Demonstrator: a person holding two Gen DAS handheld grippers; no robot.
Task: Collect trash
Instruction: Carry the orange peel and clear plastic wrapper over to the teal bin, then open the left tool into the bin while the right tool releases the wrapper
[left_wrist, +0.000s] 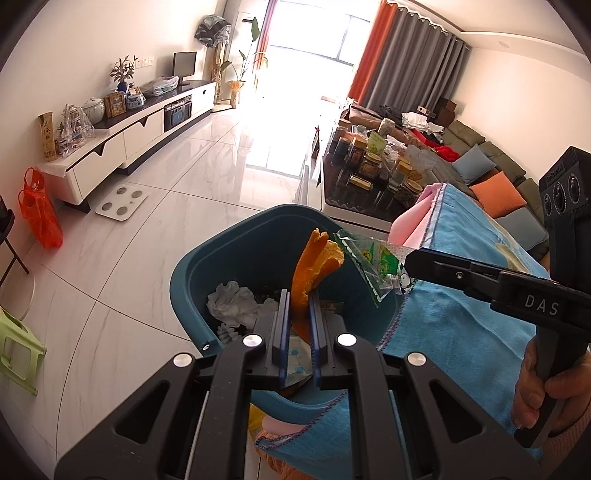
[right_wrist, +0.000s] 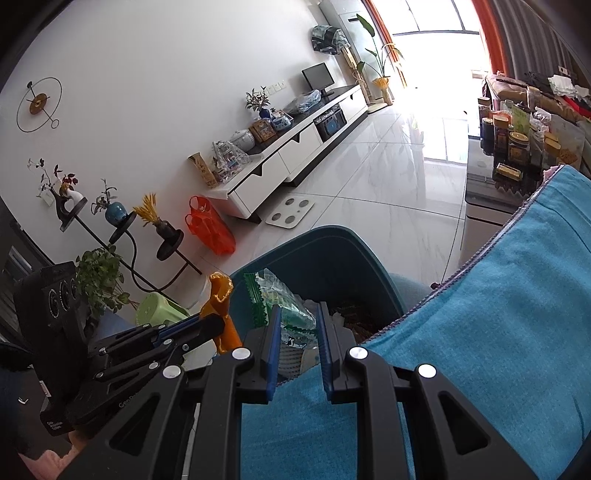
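The left tool (left_wrist: 298, 295) pinches an orange peel (left_wrist: 314, 266) upright; the right tool (right_wrist: 298, 314) grips a green-printed plastic wrapper (right_wrist: 284, 306). Both pieces hang directly above the teal waste bin (left_wrist: 207, 258), right tool rimward.

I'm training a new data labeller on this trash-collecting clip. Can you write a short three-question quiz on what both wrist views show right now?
1. What does the left gripper hold?
A. crumpled tissue
B. orange peel
C. blue cloth

2. True or false: the right gripper is shut on a clear green-printed wrapper.

3. Fill in: both held pieces are above the open teal ____.

Key
1. B, the orange peel.
2. True.
3. bin, which already contains crumpled tissue.
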